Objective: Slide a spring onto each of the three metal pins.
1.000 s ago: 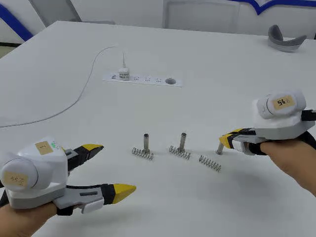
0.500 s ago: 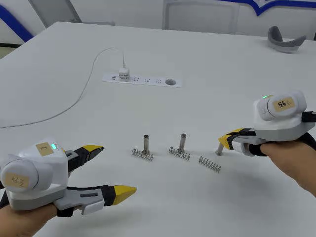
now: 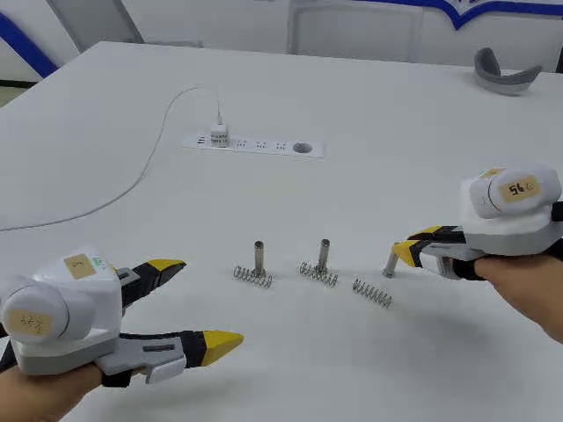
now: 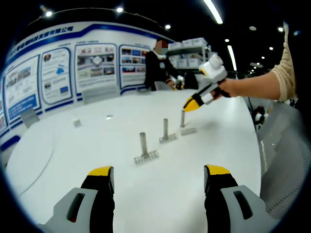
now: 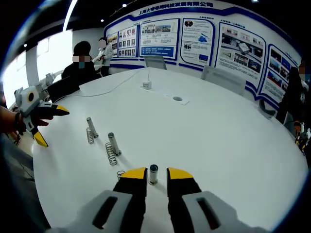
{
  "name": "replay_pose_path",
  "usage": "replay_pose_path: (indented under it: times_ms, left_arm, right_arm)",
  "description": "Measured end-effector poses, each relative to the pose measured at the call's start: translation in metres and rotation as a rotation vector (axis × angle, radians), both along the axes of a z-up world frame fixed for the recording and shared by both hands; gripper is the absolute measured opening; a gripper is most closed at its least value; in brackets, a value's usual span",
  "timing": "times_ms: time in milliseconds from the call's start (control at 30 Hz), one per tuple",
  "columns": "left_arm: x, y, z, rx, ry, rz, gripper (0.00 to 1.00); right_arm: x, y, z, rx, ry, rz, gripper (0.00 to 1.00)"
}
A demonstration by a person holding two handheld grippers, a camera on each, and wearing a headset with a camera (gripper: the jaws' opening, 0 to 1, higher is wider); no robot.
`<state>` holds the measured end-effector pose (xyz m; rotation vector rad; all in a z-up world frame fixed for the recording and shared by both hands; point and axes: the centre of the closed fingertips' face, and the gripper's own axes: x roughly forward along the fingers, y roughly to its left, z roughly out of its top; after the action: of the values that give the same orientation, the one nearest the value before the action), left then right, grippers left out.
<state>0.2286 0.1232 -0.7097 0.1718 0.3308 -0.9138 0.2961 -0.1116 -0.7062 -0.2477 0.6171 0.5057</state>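
White tabletop (image 3: 369, 369) spreads under both grippers, with a power strip (image 3: 253, 143) and its pale cable (image 3: 145, 167) farther back. Three metal pins stand upright in a row near the middle: the left pin (image 3: 259, 255), the middle pin (image 3: 324, 252) and the right pin (image 3: 390, 263). Three springs lie flat, none on a pin: the first spring (image 3: 252, 275) at the foot of the left pin, the second spring (image 3: 318, 273) at the foot of the middle pin, and the third spring (image 3: 372, 292) just beside the right pin, on the person's side. The left gripper (image 3: 208, 299) hovers at the near left, jaws spread wide and empty, well apart from the row. The right gripper (image 3: 404, 251) has its jaws drawn to a narrow gap, holding nothing, tips just beside the right pin. The right gripper view sets that pin in line with the gap, just ahead of the tips. It also takes in wall posters (image 5: 194, 39) and people (image 5: 80, 63) behind the table.
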Motion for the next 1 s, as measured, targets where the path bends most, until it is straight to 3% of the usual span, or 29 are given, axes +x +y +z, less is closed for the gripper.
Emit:
replay_pose_path:
  times_ms: [367,1000]
  left_arm:
    - [0.000,0.000,0.001,0.001,-0.003,0.002,0.77]
    - [0.000,-0.003,0.002,0.001,-0.007,-0.004,0.77]
  right_arm:
    - [-0.014,0.001,-0.001,-0.005,0.001,0.034,0.18]
    - [-0.033,0.021,-0.028,-0.039,0.049,0.146,0.18]
